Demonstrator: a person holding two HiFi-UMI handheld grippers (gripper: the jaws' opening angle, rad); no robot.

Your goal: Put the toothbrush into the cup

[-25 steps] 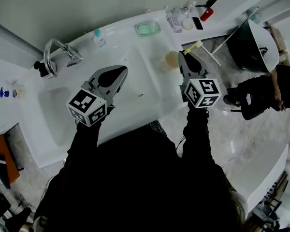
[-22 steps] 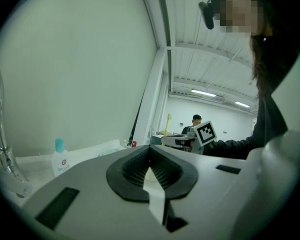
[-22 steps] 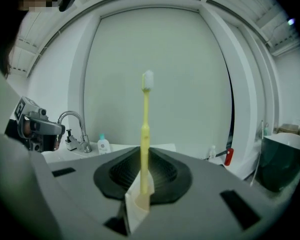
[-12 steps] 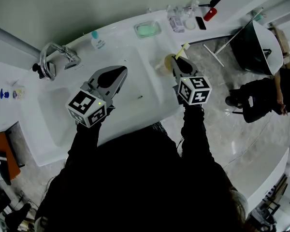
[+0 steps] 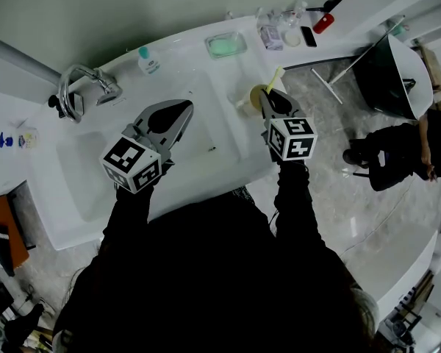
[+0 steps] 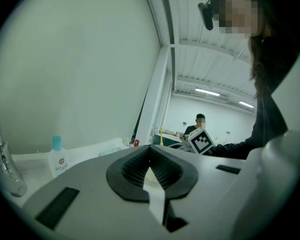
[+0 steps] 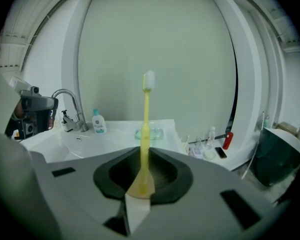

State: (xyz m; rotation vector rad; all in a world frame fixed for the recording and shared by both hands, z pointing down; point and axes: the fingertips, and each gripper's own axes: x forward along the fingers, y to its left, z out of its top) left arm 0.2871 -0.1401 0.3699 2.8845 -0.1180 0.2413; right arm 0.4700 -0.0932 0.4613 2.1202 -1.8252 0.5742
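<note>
The counter [image 5: 191, 63] showed glossy white, smooth like glazed ceramic. The tap [image 5: 101, 87] gleamed as polished metal. The toothbrush [image 7: 146, 129] looked like translucent yellow plastic, the cup [image 5: 251, 98] cloudy plastic. The left gripper [image 6: 151, 170] and right gripper [image 7: 140, 186] had matt grey plastic shells and black, ribbed, rubbery pads [image 7: 166, 172]. The floor [image 5: 338, 197] shone like polished stone.
</note>
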